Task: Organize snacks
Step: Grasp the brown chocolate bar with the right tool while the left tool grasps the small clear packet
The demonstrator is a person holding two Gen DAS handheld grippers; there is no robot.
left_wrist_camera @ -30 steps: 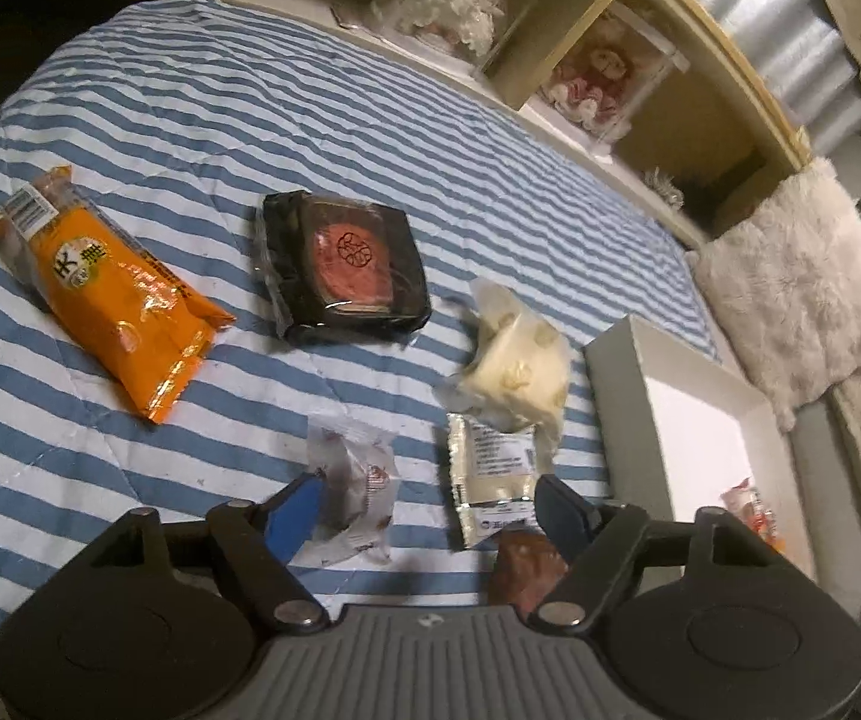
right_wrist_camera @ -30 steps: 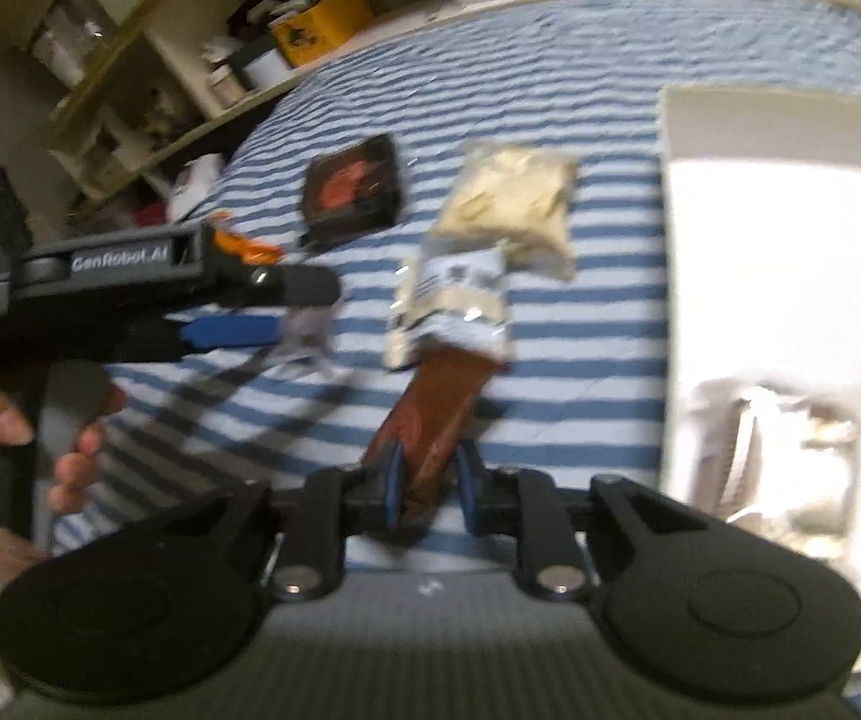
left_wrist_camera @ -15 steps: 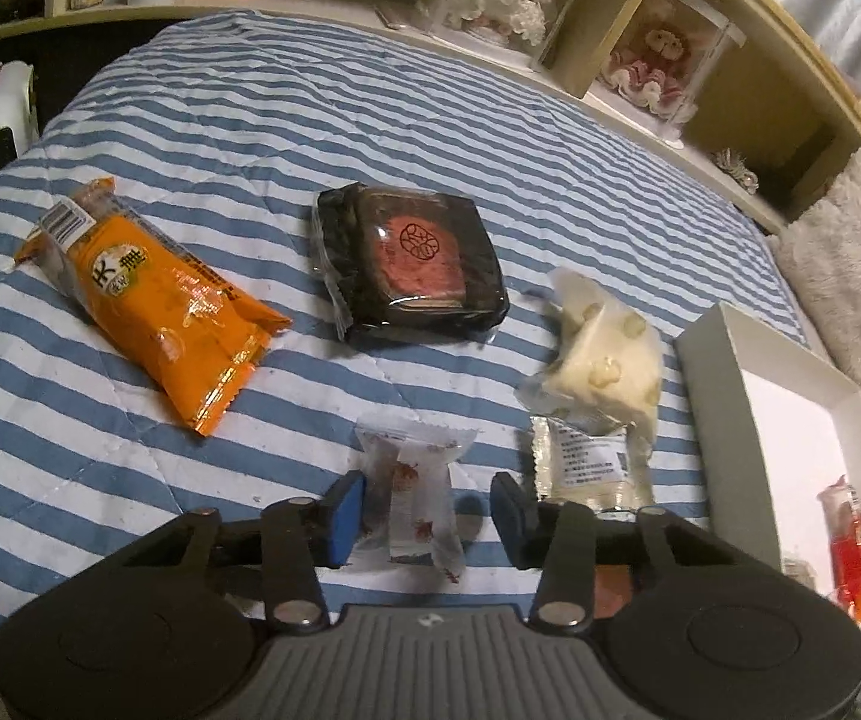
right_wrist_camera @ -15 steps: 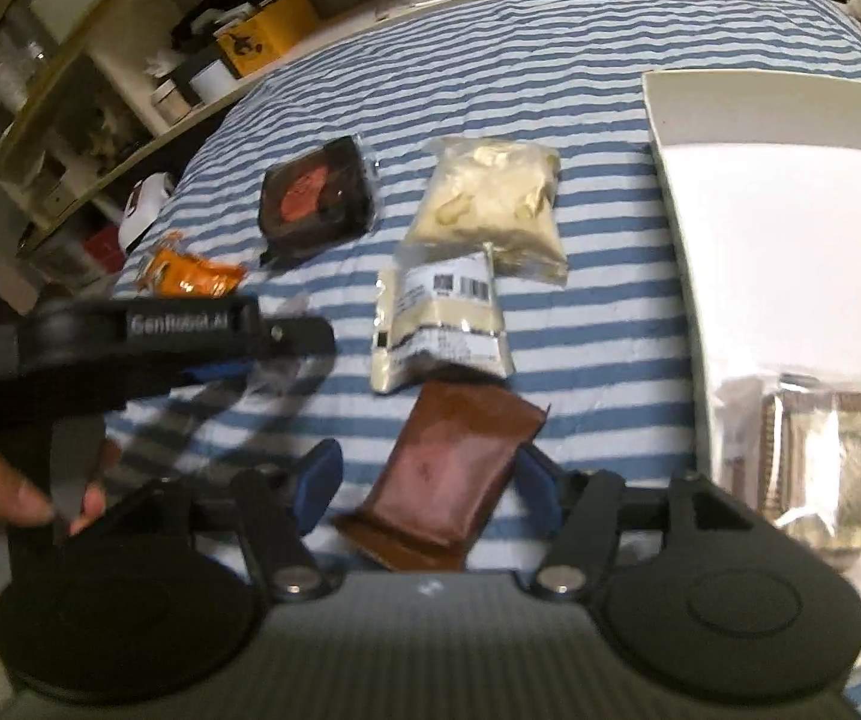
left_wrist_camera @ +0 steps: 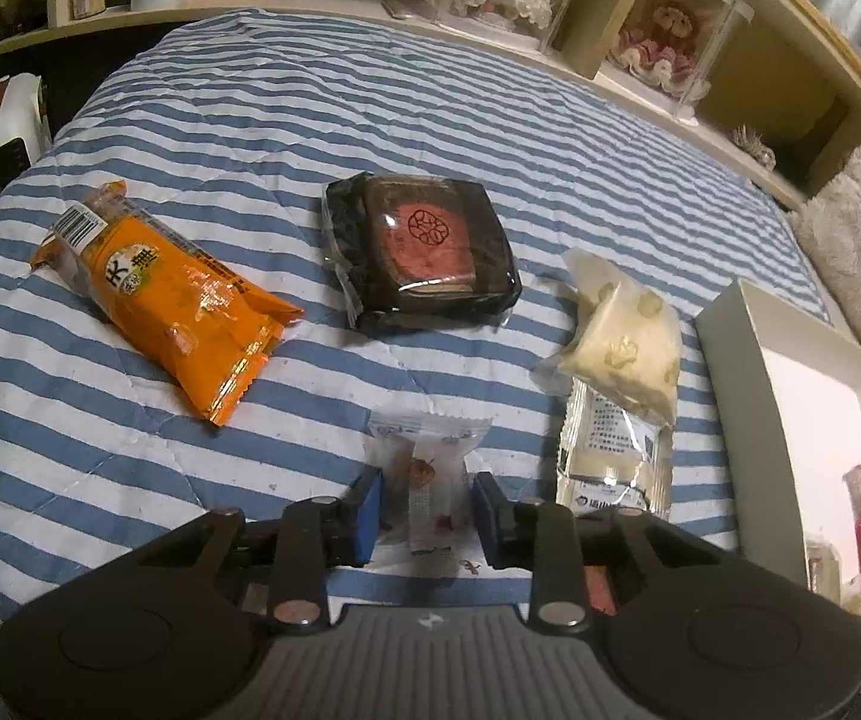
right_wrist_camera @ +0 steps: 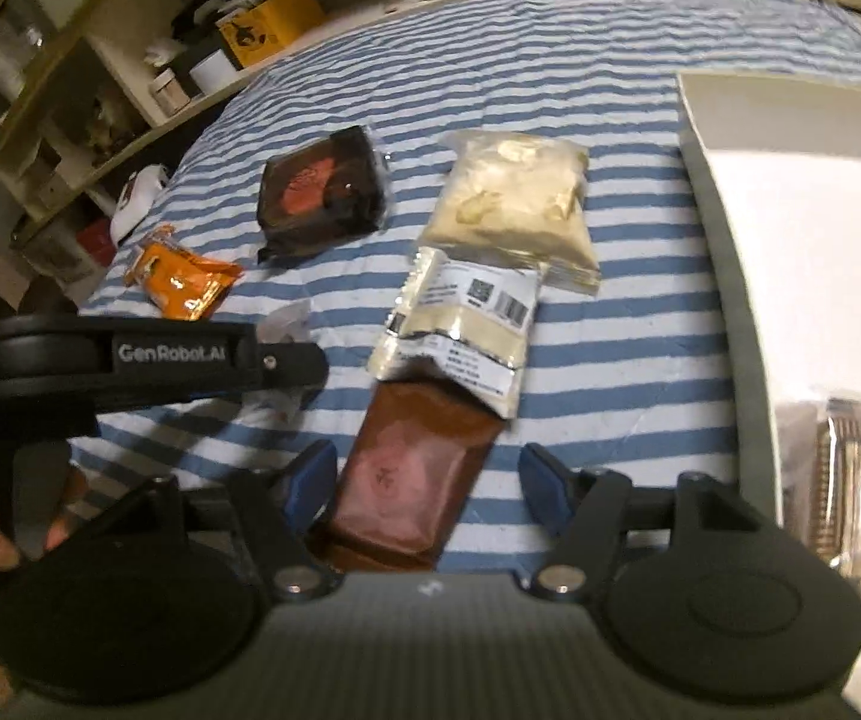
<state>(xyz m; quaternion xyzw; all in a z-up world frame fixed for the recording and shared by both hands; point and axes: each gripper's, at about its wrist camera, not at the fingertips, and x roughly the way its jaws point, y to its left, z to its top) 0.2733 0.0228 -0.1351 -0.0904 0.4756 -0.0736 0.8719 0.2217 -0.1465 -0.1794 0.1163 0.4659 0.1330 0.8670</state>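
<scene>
The left gripper brackets a small clear candy at lower centre, pads apart, on the striped bedspread. The right gripper stands wide around a brown pack, not clamped. A white box lies at right.

"GenRobot.AI" stands in white on the left tool's black arm.
</scene>
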